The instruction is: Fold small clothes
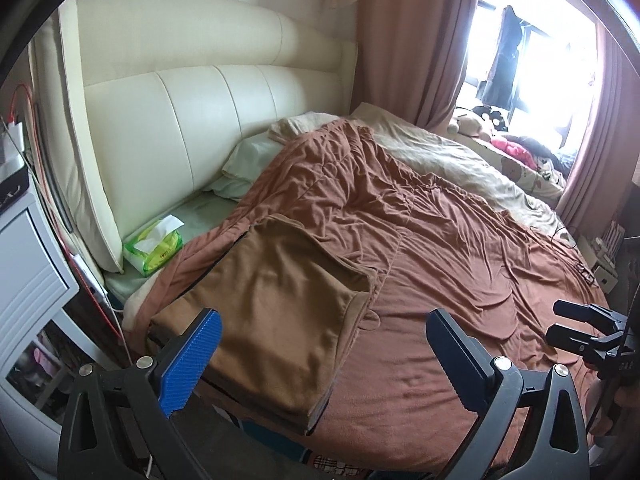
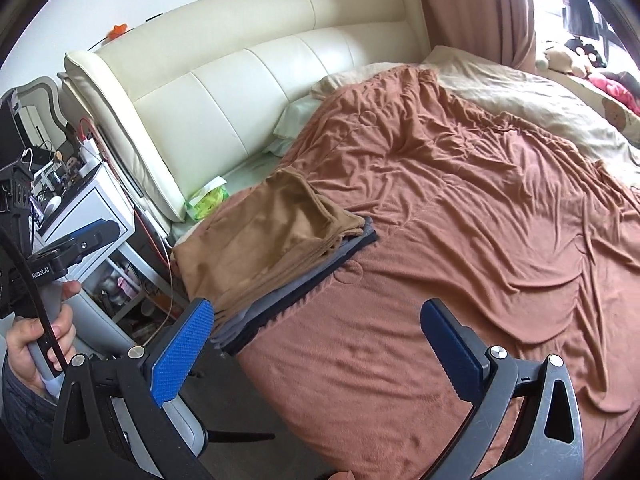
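Both spread wide, left gripper and right gripper, holding nothing. Folded clothes stack right at the bed edge, so could easily slide off if nudged

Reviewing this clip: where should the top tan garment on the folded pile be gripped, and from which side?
Probably the tan garment's raised, curled far-right corner, approached from the open bed side: it lifts off the layers beneath, letting one finger slip underneath.
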